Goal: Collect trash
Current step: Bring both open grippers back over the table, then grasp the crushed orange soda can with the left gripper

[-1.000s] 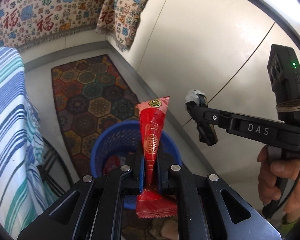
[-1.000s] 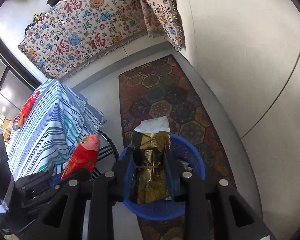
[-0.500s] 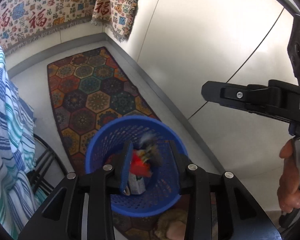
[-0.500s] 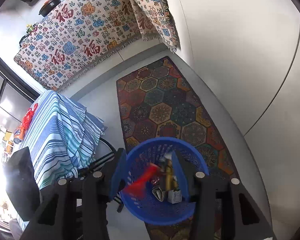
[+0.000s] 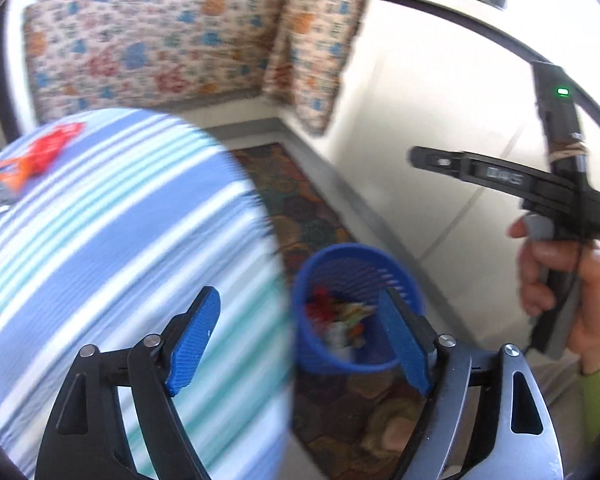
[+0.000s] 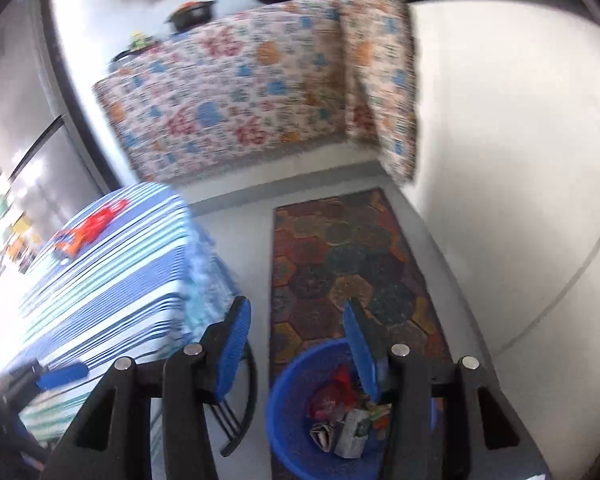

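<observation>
Presently we note both wrist views are motion-blurred. Left gripper point(image 5: 300, 340): blue pads point(image 5: 192, 344) spread wide, nothing between them. Right gripper point(image 6: 296, 344): fingers likewise spread and empty; in the left wrist view its black body shows at the right edge, held in a hand point(image 5: 560, 284).

Blue basket point(image 5: 356, 312) sits lower centre in the left view, on the patterned rug point(image 5: 300, 208); in the right view the basket point(image 6: 292, 396) lies at the bottom, partly behind the right finger. Inside we see crumpled trash point(image 6: 340, 412): red wrapper, grey and paler scraps, details too blurred to sort.

Striped tablecloth point(image 5: 112, 240) fills the left half of the left view. On it, upper left, lies a red-orange wrapper point(image 5: 40, 156), well apart from the basket; the same wrapper point(image 6: 88, 228) shows at the left of the right view.
</observation>
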{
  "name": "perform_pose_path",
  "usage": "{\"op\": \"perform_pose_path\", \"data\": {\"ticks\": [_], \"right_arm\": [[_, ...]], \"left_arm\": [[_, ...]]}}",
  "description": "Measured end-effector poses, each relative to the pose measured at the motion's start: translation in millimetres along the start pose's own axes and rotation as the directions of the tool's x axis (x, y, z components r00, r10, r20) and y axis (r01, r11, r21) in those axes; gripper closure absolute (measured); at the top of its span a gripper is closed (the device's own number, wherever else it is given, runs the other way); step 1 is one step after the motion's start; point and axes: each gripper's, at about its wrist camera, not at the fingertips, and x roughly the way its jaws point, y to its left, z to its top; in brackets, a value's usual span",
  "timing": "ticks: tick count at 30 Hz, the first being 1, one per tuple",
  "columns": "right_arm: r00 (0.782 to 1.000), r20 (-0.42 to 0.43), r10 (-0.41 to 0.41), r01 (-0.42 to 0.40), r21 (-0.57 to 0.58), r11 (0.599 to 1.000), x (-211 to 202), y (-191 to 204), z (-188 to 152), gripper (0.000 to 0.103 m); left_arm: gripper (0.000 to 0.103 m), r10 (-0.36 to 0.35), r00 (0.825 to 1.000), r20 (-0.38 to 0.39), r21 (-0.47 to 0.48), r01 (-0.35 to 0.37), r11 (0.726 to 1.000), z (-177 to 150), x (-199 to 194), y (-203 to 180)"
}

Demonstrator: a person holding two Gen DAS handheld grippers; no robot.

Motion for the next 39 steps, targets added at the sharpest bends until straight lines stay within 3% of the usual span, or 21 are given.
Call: {"op": "perform_pose_path", "data": {"ticks": [3,8,10,12,14,15,16,23,27,31,32,34,39], "right_arm": [[0.996,-0.015,0.090,-0.091,-0.106,0.990,6.4,60.0,-10.7,0.053],[0.978,-0.105,0.181,-0.202,-0.253,0.946,33.1,161.9,-33.1,0.051],[0.973,-0.134,0.189,-0.219,-0.275,0.936,47.7,189.7,-35.9,0.051],[0.970,-0.169,0.172,-0.218,-0.303,0.928,63.2,213.7,-36.7,0.049],[0.966,-0.202,0.159,-0.217,-0.312,0.925,77.8,229.4,-36.8,0.049],[0.964,-0.217,0.153,-0.217,-0.309,0.926,85.3,233.8,-35.9,0.049],[0.966,-0.213,0.146,-0.209,-0.312,0.927,89.5,236.6,-34.2,0.049],[0.984,-0.148,0.097,-0.148,-0.386,0.910,99.0,257.0,-43.6,0.034],[0.983,-0.151,0.105,-0.155,-0.377,0.913,102.0,257.5,-41.9,0.032],[0.982,-0.153,0.107,-0.159,-0.375,0.913,104.8,259.1,-40.0,0.031],[0.982,-0.153,0.108,-0.159,-0.377,0.913,104.6,259.4,-40.2,0.030],[0.982,-0.153,0.107,-0.159,-0.379,0.912,105.3,260.5,-40.0,0.030],[0.981,-0.157,0.114,-0.166,-0.378,0.911,105.9,260.8,-40.1,0.028]], "left_arm": [[0.020,0.143,0.989,-0.020,-0.044,-0.144,0.989,-15.8,-12.0,55.5],[0.020,0.343,0.938,-0.044,-0.154,-0.346,0.926,-25.5,-13.6,138.5],[0.017,0.385,0.921,-0.066,-0.187,-0.390,0.901,-25.5,-7.3,164.2],[0.011,0.363,0.930,-0.061,-0.241,-0.367,0.898,-19.6,-9.8,185.3],[0.009,0.398,0.913,-0.088,-0.240,-0.407,0.881,-14.2,-4.6,199.6],[0.001,0.395,0.913,-0.098,-0.245,-0.407,0.880,-10.1,0.2,206.4],[0.000,0.399,0.911,-0.106,-0.254,-0.412,0.875,-5.7,4.5,213.6],[0.001,0.411,0.906,-0.096,-0.274,-0.421,0.865,26.0,27.7,254.4],[0.001,0.430,0.902,-0.024,-0.283,-0.419,0.863,55.1,35.6,264.5],[0.002,0.437,0.899,-0.028,-0.314,-0.423,0.850,78.1,51.1,277.0],[0.004,0.436,0.899,-0.027,-0.321,-0.421,0.848,80.2,53.4,279.3],[0.037,0.410,0.912,-0.023,-0.329,-0.394,0.858,80.0,55.4,282.1],[0.041,0.379,0.925,-0.005,-0.351,-0.357,0.866,55.6,30.1,278.7]]}}
